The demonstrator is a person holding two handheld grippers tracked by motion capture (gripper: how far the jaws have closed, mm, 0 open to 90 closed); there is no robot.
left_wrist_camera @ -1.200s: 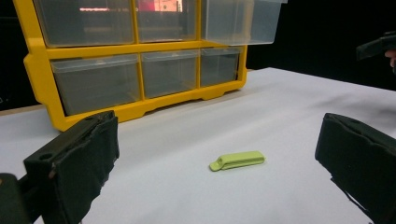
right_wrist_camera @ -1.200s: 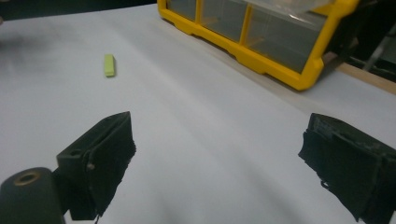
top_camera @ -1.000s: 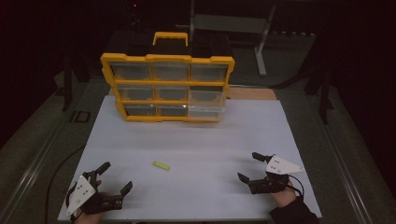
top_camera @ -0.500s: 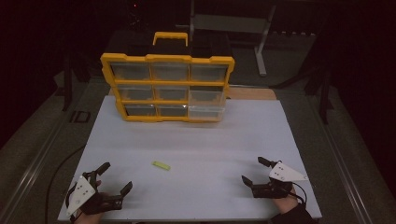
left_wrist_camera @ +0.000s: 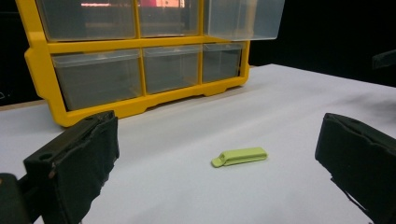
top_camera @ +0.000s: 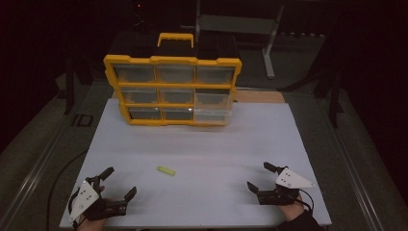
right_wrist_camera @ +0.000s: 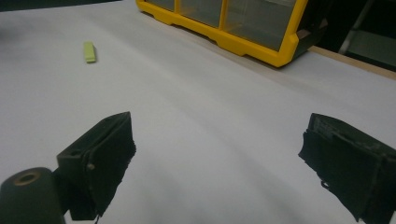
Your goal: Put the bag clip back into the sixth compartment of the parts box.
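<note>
Two hand-held grippers at rest on a white sheet, with a drawer cabinet at the far end.

The yellow cabinet (top_camera: 172, 90) stands upright at the far edge of the white sheet (top_camera: 202, 144), its nine clear drawers facing the person; the bottom right drawer (top_camera: 210, 115) is pulled partly out. A small lime-green clip (top_camera: 166, 170) lies flat on the sheet well in front of the cabinet, toward its left half. The left gripper (top_camera: 119, 182) sits near the sheet's edge farthest from the cabinet, nearer than the clip and to its left, jaws spread wide and holding nothing. The right gripper (top_camera: 260, 176) sits opposite, well apart from the clip on its right, jaws likewise wide apart and empty.
</note>
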